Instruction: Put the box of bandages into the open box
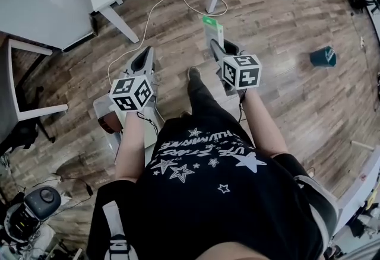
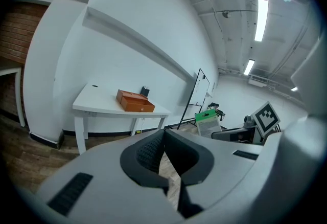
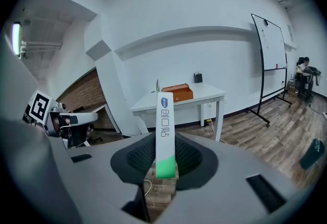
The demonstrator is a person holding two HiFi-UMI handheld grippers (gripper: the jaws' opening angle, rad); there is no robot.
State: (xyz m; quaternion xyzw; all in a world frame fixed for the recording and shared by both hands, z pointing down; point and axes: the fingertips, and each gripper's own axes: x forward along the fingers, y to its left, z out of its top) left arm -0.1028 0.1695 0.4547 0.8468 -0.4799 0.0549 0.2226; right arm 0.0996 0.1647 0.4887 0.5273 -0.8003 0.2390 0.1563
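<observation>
Currently, item one: right gripper (image 3: 164, 155), jaws clamped on the slim white-and-green cardboard box of bandages (image 3: 164, 115), which stands upright and edge-on above the wood-plank floor (image 1: 285, 33)

Item two: left gripper (image 2: 164, 133), jaws together with nothing between them, at 9 o'clock of the right one

Item three: orange open-topped box (image 3: 177, 92) on the white table (image 3: 204, 99), well apart from the held box, at its 12 o'clock, or 11 o'clock in the head view

Handling note, as a judgement: carry forward with firm pressure, centre the bandage box over the opening, and lower it inside before releasing
</observation>
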